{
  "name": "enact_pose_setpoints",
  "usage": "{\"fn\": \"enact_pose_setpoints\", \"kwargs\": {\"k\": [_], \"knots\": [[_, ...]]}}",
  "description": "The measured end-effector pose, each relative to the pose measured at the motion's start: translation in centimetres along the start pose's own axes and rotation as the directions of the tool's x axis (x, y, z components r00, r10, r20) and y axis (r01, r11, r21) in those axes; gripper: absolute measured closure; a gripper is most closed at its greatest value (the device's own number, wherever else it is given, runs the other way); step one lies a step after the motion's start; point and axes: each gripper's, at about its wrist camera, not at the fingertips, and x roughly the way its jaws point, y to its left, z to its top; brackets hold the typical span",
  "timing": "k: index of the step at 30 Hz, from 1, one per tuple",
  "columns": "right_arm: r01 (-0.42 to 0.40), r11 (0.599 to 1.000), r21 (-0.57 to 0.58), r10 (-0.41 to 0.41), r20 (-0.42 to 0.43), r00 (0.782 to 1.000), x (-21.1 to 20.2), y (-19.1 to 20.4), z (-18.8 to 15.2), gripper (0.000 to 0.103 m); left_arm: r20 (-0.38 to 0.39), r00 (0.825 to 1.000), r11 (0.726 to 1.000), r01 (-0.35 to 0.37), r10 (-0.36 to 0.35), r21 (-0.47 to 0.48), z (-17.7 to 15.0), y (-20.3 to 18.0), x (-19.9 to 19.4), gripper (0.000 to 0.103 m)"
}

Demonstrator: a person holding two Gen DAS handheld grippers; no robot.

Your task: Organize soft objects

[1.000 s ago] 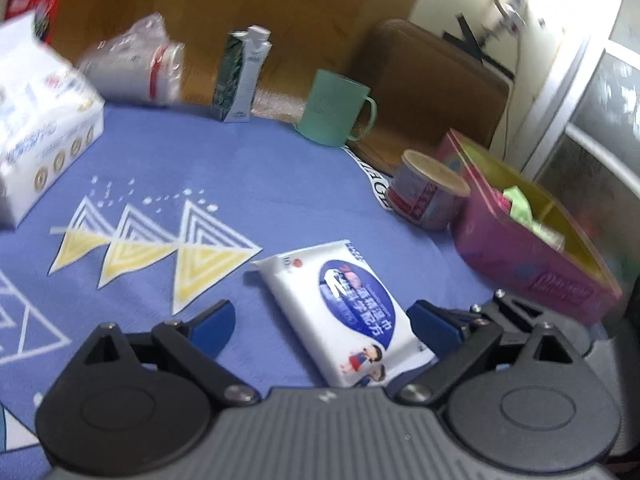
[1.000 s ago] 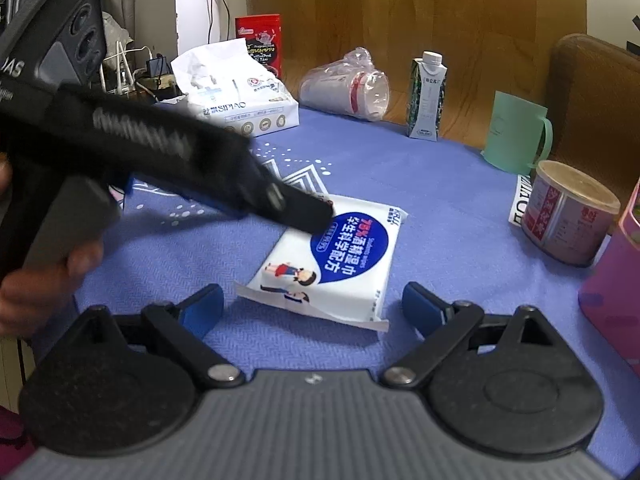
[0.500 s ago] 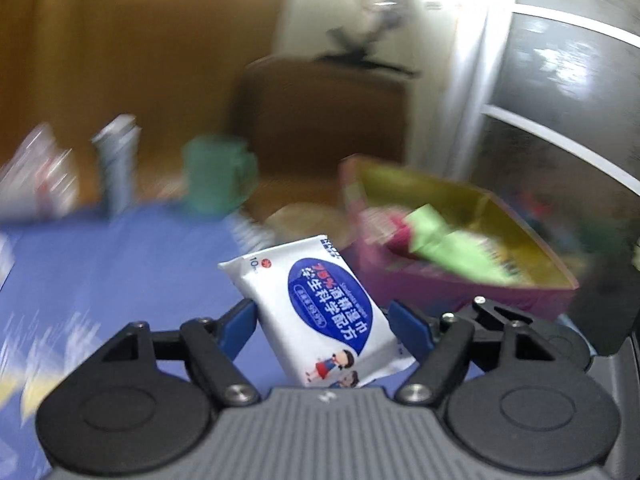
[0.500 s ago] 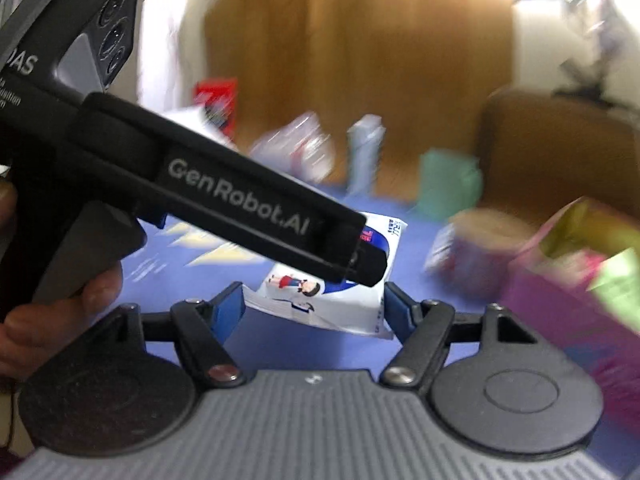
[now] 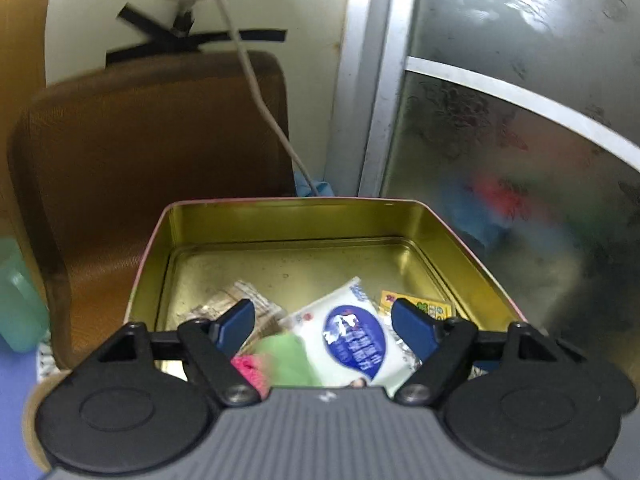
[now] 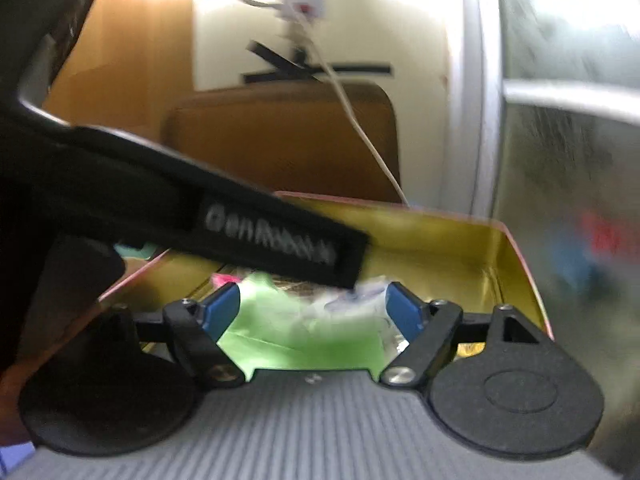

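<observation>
A: Placement, that is the step in hand. The white wet-wipe packet with the blue oval label (image 5: 352, 340) lies inside the pink tin box with the gold interior (image 5: 288, 220), at about 5 o'clock of the box floor, resting partly on a soft green item (image 5: 288, 360) and a pink one (image 5: 248, 368).

B: And the left tool (image 5: 322, 326)?

A: Its blue fingertips (image 5: 236, 326) stand wide, one at each side of the packet, and I judge neither is touching it, so the packet looks let go.

B: The right tool (image 6: 312, 312)?

A: Also wide and holding nothing, poised over the box's near edge; the black body of the left tool crosses its view from 9 o'clock. That view is blurred.

B: What does the next move call for?

A: Probably lifting the left tool straight up, clear of the box walls, without snagging the packet, then looking to the desk for another soft object. None shows in either view.
</observation>
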Motion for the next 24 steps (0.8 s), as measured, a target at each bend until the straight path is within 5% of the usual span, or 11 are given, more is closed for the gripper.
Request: {"fn": "enact_pose_setpoints", "kwargs": {"k": [8,24], "knots": [[-0.018,0.999,0.038,0.017,0.035,0.999,-2.1,-1.3,-2.3,0.021,-0.043,0.991,0.990,-0.126,0.129,0.066,-0.9,0.5,-0.5,0.021],[-0.014,0.991,0.131,0.003,0.086,0.996,-6.6,1.2,-2.8,0.021,-0.007,0.977,0.973,-0.212,0.213,0.092,-5.8,1.2,-8.6,0.009]]}}
